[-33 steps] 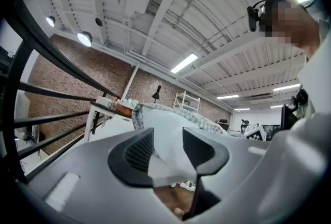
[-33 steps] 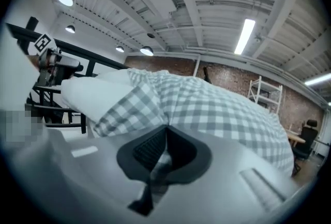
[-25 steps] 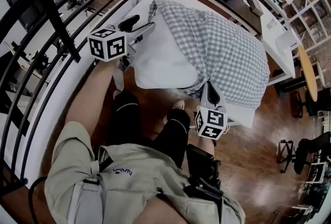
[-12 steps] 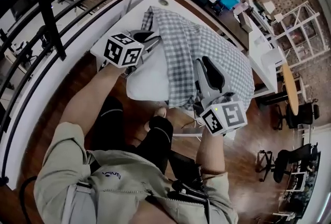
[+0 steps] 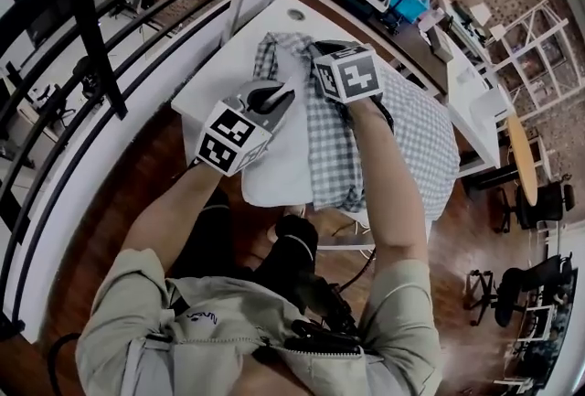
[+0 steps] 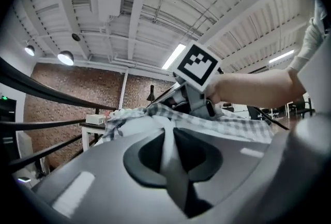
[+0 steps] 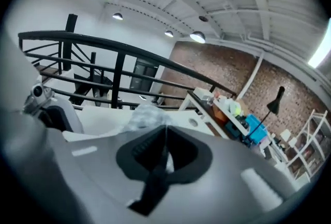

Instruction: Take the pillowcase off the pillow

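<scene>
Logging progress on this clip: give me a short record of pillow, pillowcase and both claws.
pillow: white, on the table, left part bared
pillowcase: checked, bunched over the pillow's right part
left claw: jaws just closed further, pinching the pillow's white fabric
right claw: shut on checked pillowcase cloth at the far end
task: pillowcase not yet off

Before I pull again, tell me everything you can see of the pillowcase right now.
The pillowcase is thin-looking cloth checked in grey and white. It lies rucked into folds on the white table, partly drawn off. It still covers the right part of the white pillow, whose left part is bare. Its lower edge is bunched near the table's front edge. The right hand-held gripper is shut on a raised fold at its far end.
</scene>
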A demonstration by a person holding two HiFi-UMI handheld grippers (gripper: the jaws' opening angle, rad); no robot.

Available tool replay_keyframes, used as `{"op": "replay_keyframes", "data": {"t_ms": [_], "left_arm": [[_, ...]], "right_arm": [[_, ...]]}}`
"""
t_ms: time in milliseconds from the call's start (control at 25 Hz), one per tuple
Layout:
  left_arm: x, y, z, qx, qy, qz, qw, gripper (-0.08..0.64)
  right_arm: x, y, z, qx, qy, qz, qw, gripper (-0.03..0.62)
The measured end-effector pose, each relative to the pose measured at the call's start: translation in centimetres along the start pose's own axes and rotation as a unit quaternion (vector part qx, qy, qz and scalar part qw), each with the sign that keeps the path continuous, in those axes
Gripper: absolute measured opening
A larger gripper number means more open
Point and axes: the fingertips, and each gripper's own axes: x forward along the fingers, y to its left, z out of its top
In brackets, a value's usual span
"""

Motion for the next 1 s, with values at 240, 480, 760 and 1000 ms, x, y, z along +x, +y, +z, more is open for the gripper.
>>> {"op": "replay_keyframes", "data": {"t_ms": [240, 480, 760, 1000], "left_arm": [[-3.3, -4.3, 2.1, 0.098, -0.038, -0.036, 0.9938, 0.034], [-6.9, -2.6, 5.4, 0.032, -0.117, -0.006, 0.9926, 0.032], [-6.9, -1.4, 7.4, 0.049, -0.132, 0.011, 0.9899, 0.029], [-2.2, 2.5, 2.2, -0.009, -0.018, 0.02, 0.9996, 0.046]], "right_arm": [[-0.7, -4.6, 1.2, -0.041, -0.006, -0.106, 0.993, 0.006], [-2.1, -11.6, -3.0, -0.134, 0.084, -0.219, 0.963, 0.006], [-5.6, -17.0, -10.9, -0.084, 0.165, -0.266, 0.946, 0.006], [-4.9, -16.4, -12.8, 0.005, 0.114, -0.226, 0.967, 0.006]]}}
